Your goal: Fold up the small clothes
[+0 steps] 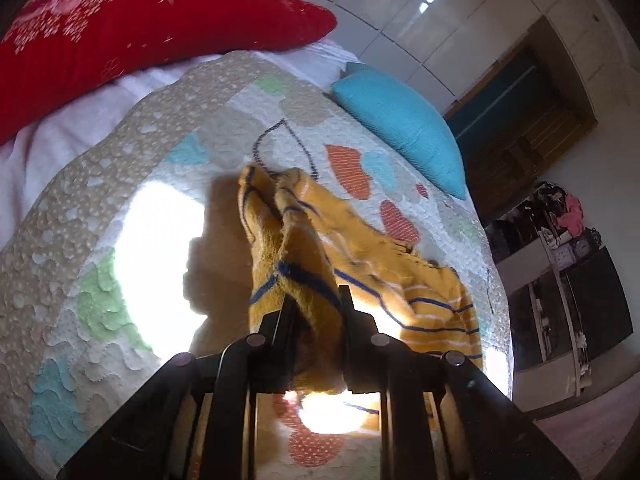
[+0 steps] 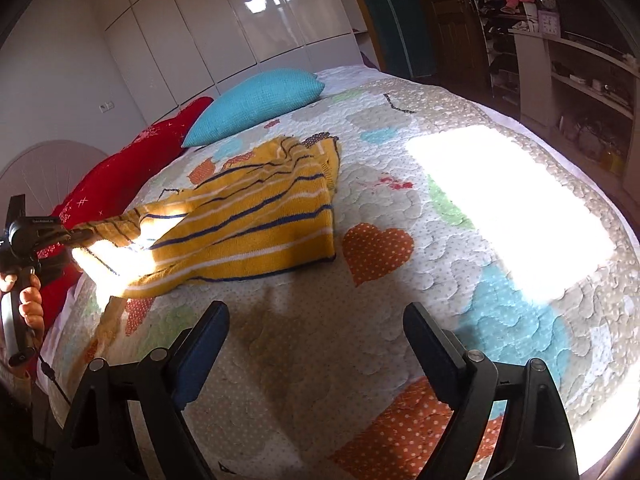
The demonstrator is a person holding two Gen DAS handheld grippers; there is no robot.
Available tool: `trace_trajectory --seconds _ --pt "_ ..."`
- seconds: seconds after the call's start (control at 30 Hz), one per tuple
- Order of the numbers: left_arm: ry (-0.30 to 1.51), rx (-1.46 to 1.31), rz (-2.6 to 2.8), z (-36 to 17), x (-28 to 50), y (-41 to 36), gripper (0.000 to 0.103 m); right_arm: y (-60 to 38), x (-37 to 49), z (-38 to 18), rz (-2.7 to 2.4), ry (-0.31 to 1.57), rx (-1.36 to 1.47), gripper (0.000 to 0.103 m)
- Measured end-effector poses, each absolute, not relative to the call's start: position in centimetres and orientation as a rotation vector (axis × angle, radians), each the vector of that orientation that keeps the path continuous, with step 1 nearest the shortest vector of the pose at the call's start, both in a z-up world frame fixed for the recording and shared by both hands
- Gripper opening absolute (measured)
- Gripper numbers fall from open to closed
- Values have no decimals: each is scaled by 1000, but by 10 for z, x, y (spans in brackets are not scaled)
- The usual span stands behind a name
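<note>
The left gripper [image 1: 314, 300] has its jaws pinched on the yellow striped sweater [image 2: 256, 216], which trails away across the bed [image 2: 400, 280], so the right gripper [image 2: 316, 320], jaws wide and holding nothing, should grab another edge first.

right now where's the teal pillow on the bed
In the right wrist view the teal pillow lies at the far left of the quilt, beside the red pillow and just beyond the yellow striped sweater.
</note>
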State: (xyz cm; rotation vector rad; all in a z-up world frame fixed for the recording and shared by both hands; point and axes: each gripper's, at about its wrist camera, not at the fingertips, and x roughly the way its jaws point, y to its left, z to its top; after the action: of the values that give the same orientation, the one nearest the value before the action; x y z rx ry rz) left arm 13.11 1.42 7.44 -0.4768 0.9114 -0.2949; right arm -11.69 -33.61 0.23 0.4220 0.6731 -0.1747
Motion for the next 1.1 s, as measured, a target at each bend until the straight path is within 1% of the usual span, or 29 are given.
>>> trace_trajectory --seconds 0.1,0.13,0.2,0.3,0.33,0.37,0.43,0.53,0.6,0.63,0.67,0.7,0.73,0.9,1.1 --pt "877 -362 -438 104 121 -59 16 -358 -136 4 -214 644 472 90" --pt "884 -332 -506 109 115 -86 10 -366 -142 5 -229 634 490 90" --pt "912 -264 -590 107 102 -140 10 -380 -156 5 -259 621 515 90" --pt "990 -177 -696 79 82 -205 10 -397 -174 1 -303 612 546 90" --pt "1038 -167 -745 64 75 -222 4 -402 -179 -1 -315 613 556 90" --pt "1084 -142 -777 49 67 -238 2 -406 -182 -3 -323 616 565 90" --pt "1120 -71 -788 26 48 -256 2 -411 -187 -5 -330 621 578 91" --pt "1108 -6 -805 23 25 -252 2 -415 -188 -1 -328 611 570 91" --pt "1048 34 -830 37 5 -235 13 -412 -182 6 -311 606 546 91" --pt "1011 47 -830 45 -4 -223 31 -410 -177 9 -294 607 532 91" --pt "975 48 -817 53 -12 -208 54 -407 -171 13 -274 606 519 91" --pt "941 40 -796 60 -18 -193 62 -402 -163 18 -247 605 507 91" --pt "912 23 -773 65 -23 -175 67 -396 -152 23 -213 604 493 91" --pt "883 -32 -631 71 -23 -100 68 -353 -81 52 14 606 420 91" --pt "928 -177 -486 53 -21 -23 69 -313 31 60 142 682 369 91"
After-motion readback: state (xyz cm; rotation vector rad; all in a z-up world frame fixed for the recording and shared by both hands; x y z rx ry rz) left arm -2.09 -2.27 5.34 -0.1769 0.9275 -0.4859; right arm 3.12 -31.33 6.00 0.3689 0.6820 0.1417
